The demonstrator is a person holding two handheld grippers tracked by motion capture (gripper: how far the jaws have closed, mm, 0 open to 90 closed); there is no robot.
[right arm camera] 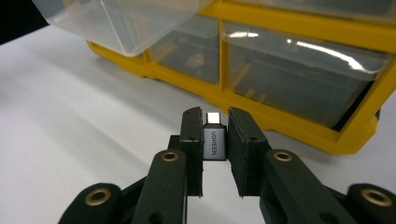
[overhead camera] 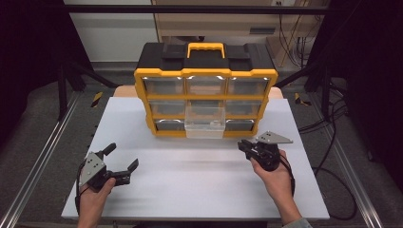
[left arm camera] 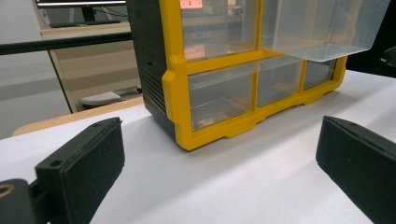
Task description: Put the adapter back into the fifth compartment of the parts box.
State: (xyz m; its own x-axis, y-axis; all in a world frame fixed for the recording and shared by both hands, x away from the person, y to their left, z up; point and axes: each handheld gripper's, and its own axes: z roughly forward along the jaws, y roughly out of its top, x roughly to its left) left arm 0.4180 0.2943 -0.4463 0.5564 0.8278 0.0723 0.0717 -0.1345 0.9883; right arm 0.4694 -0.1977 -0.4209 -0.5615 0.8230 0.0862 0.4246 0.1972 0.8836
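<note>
- This looks like a lab or test workshop set up for recording, not a home.
- A white work table (overhead camera: pixel 199 180) stands inside a frame of metal rails (overhead camera: pixel 38 161) running along its left and right sides, with dark curtains or panels beyond them.
- Loose black cables (overhead camera: pixel 332 123) trail over the grey floor on the right.
- Yellow-and-black hazard tape (overhead camera: pixel 97 98) marks the floor at the far corners of the table.
- At the far side stands a pale wooden bench or cabinet (overhead camera: pixel 228 23) with more wiring hanging beside it.
- A yellow-and-black parts organiser (overhead camera: pixel 206 71) with clear drawers sits on the table, workshop storage.
- The left gripper view shows a desk with a keyboard (left arm camera: pixel 77 22) far off.
</note>
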